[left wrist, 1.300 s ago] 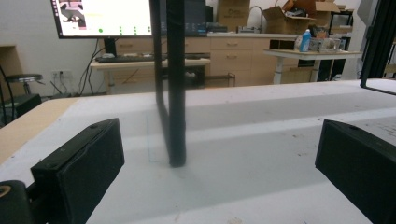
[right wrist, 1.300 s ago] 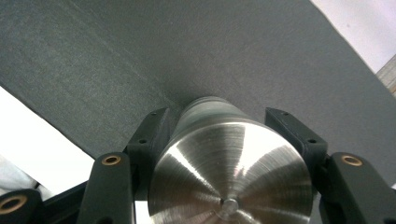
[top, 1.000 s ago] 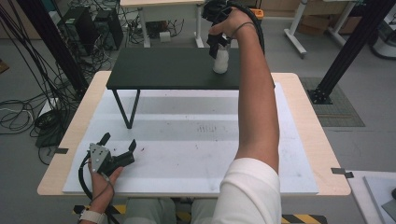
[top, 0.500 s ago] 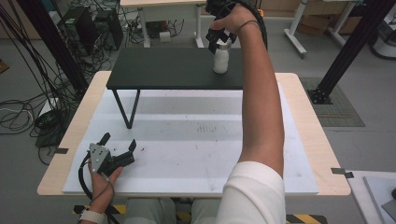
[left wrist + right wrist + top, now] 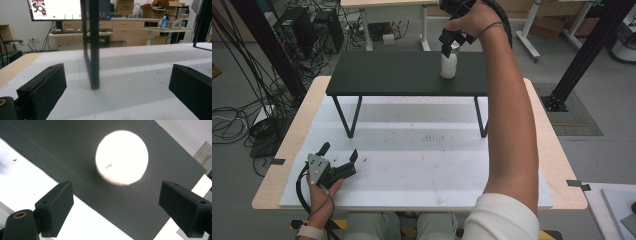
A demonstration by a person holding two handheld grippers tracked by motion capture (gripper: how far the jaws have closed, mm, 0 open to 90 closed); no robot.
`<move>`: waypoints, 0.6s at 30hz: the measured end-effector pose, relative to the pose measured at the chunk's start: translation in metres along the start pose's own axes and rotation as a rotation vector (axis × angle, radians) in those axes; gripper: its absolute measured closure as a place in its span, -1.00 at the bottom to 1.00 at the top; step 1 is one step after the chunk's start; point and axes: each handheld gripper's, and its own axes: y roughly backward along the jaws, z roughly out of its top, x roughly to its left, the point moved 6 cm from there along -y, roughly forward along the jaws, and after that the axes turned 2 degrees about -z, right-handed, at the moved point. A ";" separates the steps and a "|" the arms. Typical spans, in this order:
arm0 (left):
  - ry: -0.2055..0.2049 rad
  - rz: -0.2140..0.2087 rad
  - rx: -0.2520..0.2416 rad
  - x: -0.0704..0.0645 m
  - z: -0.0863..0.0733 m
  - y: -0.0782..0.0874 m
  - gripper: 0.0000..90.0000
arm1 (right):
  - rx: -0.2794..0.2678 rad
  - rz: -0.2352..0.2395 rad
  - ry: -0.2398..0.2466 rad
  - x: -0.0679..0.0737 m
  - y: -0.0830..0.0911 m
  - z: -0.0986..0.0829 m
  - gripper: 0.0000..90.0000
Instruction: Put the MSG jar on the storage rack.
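A small white bottle (image 5: 448, 64) stands upright on the black raised shelf (image 5: 402, 72) at the far side of the table. My right gripper (image 5: 453, 40) hovers open just above its top, apart from it. In the right gripper view the bottle (image 5: 122, 157) is a round white disc seen from above, beyond my two spread jaws. My left gripper (image 5: 339, 157) rests open on the white mat near the front left, held by a hand, with nothing between its jaws. In the left gripper view a black shelf leg (image 5: 93, 45) stands ahead of it.
The shelf stands on thin black legs (image 5: 352, 117) over the white mat (image 5: 422, 165). Cables and computer cases lie on the floor at the left. A black frame post (image 5: 579, 60) rises at the right. The person's right arm stretches across the table's right half.
My right gripper has let go of the white bottle and risen a little above it, leaving it on the shelf. The left gripper has not moved.
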 end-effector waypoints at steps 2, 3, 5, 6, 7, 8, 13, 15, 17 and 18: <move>0.000 0.000 0.000 0.000 0.000 0.000 -0.97 | -0.004 -0.001 -0.001 0.002 0.004 -0.007 -0.74; 0.000 0.000 0.000 0.000 0.000 0.000 -0.97 | -0.006 0.001 -0.003 0.003 0.006 -0.011 -0.75; -0.003 -0.001 0.001 0.000 0.000 0.000 -0.97 | -0.009 0.001 -0.006 0.004 0.009 -0.019 -0.75; -0.003 -0.002 0.000 0.000 0.000 0.000 -0.97 | -0.010 0.004 -0.020 0.005 0.011 -0.023 -0.75; -0.003 -0.002 0.000 0.000 0.000 0.000 -0.97 | -0.010 0.003 -0.024 0.006 0.012 -0.027 -0.75; -0.004 -0.002 0.000 0.000 0.000 0.000 -0.97 | -0.011 0.000 -0.027 0.007 0.013 -0.031 -0.75; -0.004 -0.002 0.001 0.000 0.000 0.000 -0.97 | -0.023 0.009 -0.033 0.013 0.016 -0.053 -0.76; -0.004 -0.001 0.001 0.000 0.000 0.000 -0.97 | -0.030 0.019 -0.033 0.015 0.015 -0.061 -0.76; -0.004 0.000 0.001 0.000 0.000 0.000 -0.97 | -0.028 0.026 -0.035 0.015 0.012 -0.069 -0.76; -0.004 -0.001 0.001 0.000 0.000 0.000 -0.97 | -0.025 0.027 -0.039 0.016 0.011 -0.074 -0.76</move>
